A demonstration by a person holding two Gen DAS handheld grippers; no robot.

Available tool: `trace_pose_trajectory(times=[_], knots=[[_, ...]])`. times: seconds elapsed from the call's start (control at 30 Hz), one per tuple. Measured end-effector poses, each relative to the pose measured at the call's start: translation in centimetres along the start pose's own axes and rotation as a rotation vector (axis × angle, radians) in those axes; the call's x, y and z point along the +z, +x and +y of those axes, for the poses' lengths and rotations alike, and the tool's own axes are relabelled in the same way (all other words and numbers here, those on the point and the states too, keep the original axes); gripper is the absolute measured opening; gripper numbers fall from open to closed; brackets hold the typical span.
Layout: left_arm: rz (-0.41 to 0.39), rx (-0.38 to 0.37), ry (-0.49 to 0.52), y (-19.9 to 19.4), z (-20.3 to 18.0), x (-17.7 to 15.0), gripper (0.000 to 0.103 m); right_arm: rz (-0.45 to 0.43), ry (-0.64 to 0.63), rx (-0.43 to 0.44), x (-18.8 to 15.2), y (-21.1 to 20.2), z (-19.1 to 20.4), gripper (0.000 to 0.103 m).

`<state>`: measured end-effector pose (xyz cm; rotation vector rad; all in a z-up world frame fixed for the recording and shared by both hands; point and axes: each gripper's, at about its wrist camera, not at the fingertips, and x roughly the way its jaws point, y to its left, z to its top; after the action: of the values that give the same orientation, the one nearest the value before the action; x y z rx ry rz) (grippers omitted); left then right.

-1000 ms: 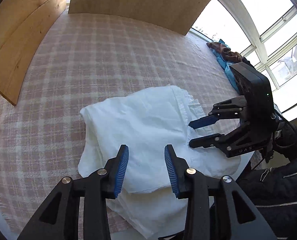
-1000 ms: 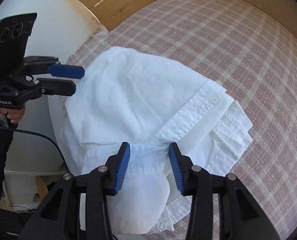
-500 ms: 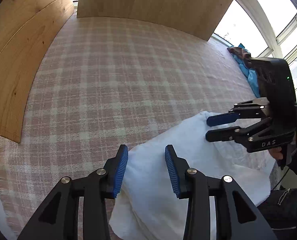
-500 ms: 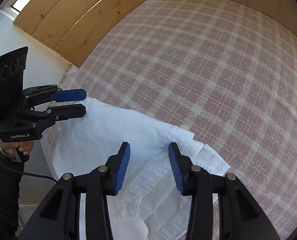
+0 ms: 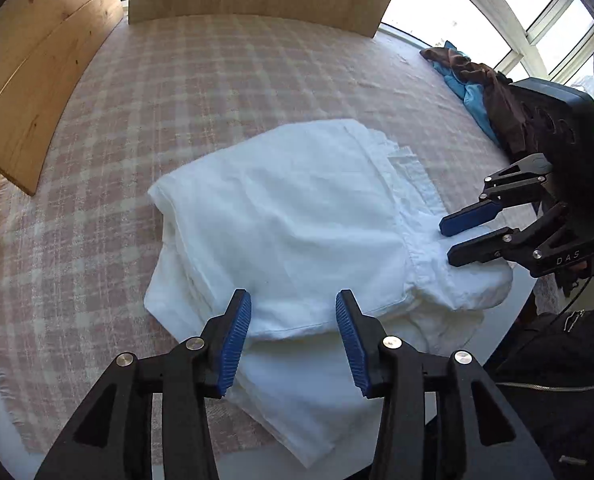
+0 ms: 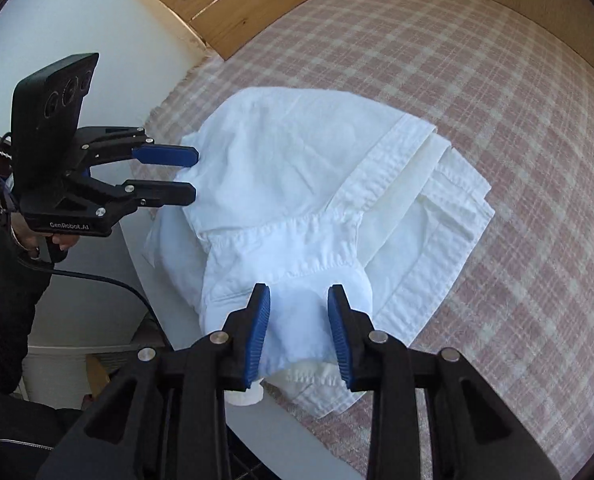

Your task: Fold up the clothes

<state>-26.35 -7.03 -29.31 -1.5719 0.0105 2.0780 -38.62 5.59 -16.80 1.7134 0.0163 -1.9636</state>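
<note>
A white garment [image 5: 297,208] lies folded in a rumpled heap on the pink plaid cover [image 5: 217,80], near its front edge. My left gripper [image 5: 293,300] hangs open above the garment's near hem, and no cloth is between its pads. In the right wrist view the left gripper [image 6: 196,174] has its tips at the left edge of the garment [image 6: 297,152]. My right gripper [image 6: 299,292] points down over a puffed fold beside the waistband. Its jaws stand narrowly apart and do not pinch the cloth. The left wrist view shows the right gripper [image 5: 447,244] with its lower finger resting on the fabric.
Wooden boards [image 5: 29,80] wall in the far and left sides of the plaid cover [image 6: 497,120]. A pile of blue and brown clothes [image 5: 469,80] lies at the back right under the window. A hand [image 6: 37,244] in a black sleeve holds the left gripper beside a white wall.
Half a second ago both grippers had swung out over the bare plaid; now they are back over the garment. The right jaws are narrower than a second ago, the left slightly wider.
</note>
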Motion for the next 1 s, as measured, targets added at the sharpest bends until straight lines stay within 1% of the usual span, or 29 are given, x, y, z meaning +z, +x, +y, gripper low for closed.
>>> trace_pose_trajectory(times=[0.03, 0.07, 0.1, 0.13, 0.17, 0.2, 0.23, 0.27, 0.3, 0.37, 0.4, 0.43, 0.5, 0.57, 0.63, 0.67, 0.7, 0.77, 0.83, 0.97, 1.0], knots=[[-0.033, -0.019, -0.019, -0.3, 0.3, -0.3, 0.040, 0.047, -0.029, -0.055, -0.7, 1.6, 0.3, 0.030], [-0.027, -0.032, -0.046, -0.6, 0.6, -0.3, 0.040, 0.028, -0.055, -0.076, -1.2, 2.2, 0.6, 0.030], [-0.033, -0.041, -0.082, -1.4, 0.9, -0.3, 0.040, 0.029, -0.057, -0.069, -1.2, 1.6, 0.8, 0.030], [-0.066, -0.057, -0.114, -2.5, 1.2, -0.3, 0.040, 0.031, -0.057, -0.062, -1.2, 1.1, 1.0, 0.030], [-0.098, -0.080, -0.140, -3.7, 1.5, -0.4, 0.043, -0.009, -0.003, -0.009, -1.4, -0.4, 0.2, 0.031], [-0.120, -0.098, -0.173, -4.9, 2.1, -0.6, 0.046, -0.051, 0.052, 0.046, -1.6, -1.9, -0.7, 0.038], [-0.131, -0.105, -0.215, -5.6, 2.8, -0.9, 0.053, -0.087, 0.113, 0.043, -2.0, -3.1, -2.0, 0.053], [-0.140, -0.112, -0.259, -6.3, 3.6, -1.2, 0.061, -0.123, 0.175, 0.038, -2.4, -4.2, -3.3, 0.058], [-0.142, -0.129, -0.312, -6.5, 4.5, -1.4, 0.064, -0.159, 0.236, 0.033, -2.8, -5.4, -4.6, 0.059], [-0.123, -0.164, -0.408, -5.9, 6.1, -1.7, 0.065, -0.179, 0.338, 0.027, -3.6, -6.0, -7.0, 0.060], [-0.110, -0.155, -0.433, -5.4, 6.6, -1.7, 0.065, -0.168, 0.388, 0.038, -3.6, -5.5, -7.9, 0.060], [-0.099, -0.148, -0.447, -4.7, 6.8, -1.4, 0.065, -0.156, 0.438, 0.049, -3.7, -5.0, -8.8, 0.060], [-0.077, -0.136, -0.472, -3.2, 7.1, -0.7, 0.066, -0.146, 0.492, 0.067, -3.7, -4.0, -9.7, 0.060], [-0.059, -0.156, -0.504, -2.0, 7.2, -0.2, 0.066, -0.137, 0.546, 0.086, -3.8, -2.9, -10.5, 0.060], [-0.045, -0.170, -0.495, -1.4, 6.9, 0.2, 0.066, -0.147, 0.589, 0.111, -4.0, -1.9, -10.6, 0.060], [-0.039, -0.177, -0.489, -1.1, 6.7, 0.4, 0.066, -0.146, 0.598, 0.116, -4.0, -1.4, -10.6, 0.060], [-0.032, -0.183, -0.483, -0.8, 6.5, 0.6, 0.066, -0.156, 0.604, 0.125, -3.9, -1.2, -10.5, 0.062], [-0.021, -0.192, -0.470, -0.5, 6.1, 1.1, 0.067, -0.178, 0.618, 0.172, -3.6, -1.1, -10.2, 0.062], [-0.009, -0.191, -0.453, -0.2, 5.7, 1.4, 0.067, -0.180, 0.634, 0.234, -3.4, -0.7, -10.1, 0.062], [0.020, -0.176, -0.430, 0.4, 5.2, 1.6, 0.068, -0.169, 0.601, 0.222, -2.2, 0.4, -8.8, 0.063], [0.027, -0.172, -0.425, 0.6, 5.1, 1.6, 0.068, -0.168, 0.593, 0.214, -1.9, 0.4, -8.5, 0.065]])
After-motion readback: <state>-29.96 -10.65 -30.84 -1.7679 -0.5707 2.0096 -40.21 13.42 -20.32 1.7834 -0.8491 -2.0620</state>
